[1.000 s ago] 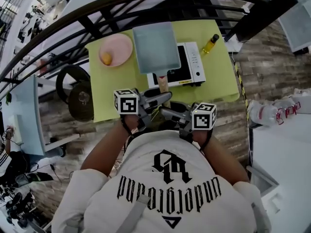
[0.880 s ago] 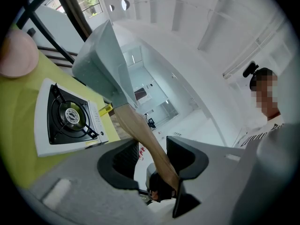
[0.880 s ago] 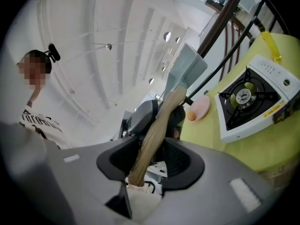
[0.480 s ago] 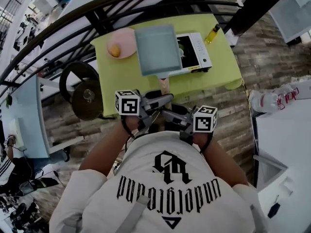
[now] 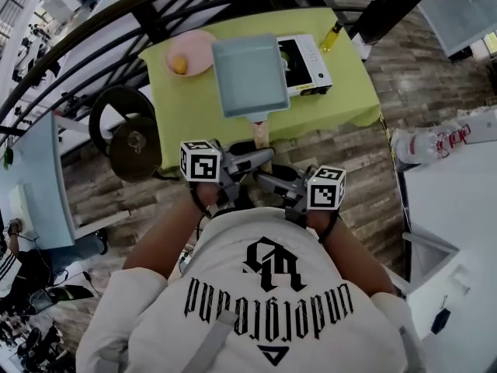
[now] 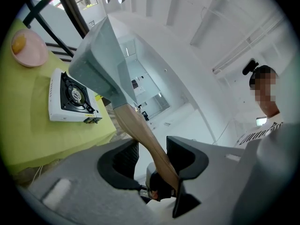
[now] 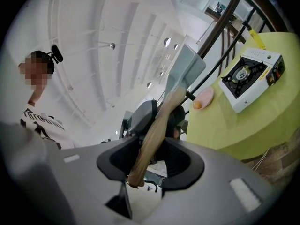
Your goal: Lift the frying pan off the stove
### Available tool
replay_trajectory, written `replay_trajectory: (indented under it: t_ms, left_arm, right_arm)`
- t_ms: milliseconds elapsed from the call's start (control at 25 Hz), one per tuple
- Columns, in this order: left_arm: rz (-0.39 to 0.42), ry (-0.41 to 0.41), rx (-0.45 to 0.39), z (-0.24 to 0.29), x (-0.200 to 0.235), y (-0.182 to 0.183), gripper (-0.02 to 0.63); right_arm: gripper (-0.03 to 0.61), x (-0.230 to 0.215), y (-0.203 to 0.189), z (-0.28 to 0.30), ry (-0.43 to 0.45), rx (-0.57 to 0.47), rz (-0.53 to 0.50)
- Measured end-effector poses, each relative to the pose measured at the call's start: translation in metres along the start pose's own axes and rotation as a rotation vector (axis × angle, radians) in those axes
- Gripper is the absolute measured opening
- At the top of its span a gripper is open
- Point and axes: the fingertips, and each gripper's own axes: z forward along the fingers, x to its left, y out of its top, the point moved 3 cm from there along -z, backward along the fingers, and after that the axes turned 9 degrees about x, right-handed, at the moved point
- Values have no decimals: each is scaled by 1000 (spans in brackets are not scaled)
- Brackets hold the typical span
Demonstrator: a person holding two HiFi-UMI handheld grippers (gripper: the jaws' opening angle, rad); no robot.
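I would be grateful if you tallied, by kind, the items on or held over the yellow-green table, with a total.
Frying pan: 1
Portable stove: 1
Pink plate: 1
Small orange food item: 1
Yellow bottle: 1
Total: 5

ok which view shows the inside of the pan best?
Head view: it looks straight down into the frying pan, so the whole interior is visible. Both gripper views show only its wooden handle between the jaws and the pan from the side.
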Motion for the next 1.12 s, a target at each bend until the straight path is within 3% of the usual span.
replay_trajectory:
  t_ms: [440, 1120]
  left_arm:
    - [12, 28, -68, 62, -38, -31, 199]
    - [16, 92, -101, 182, -111, -156, 201]
  right_arm:
    - [157, 12, -26, -78, 43, 26, -18]
    - [157, 35, -141, -223, 108, 89, 5]
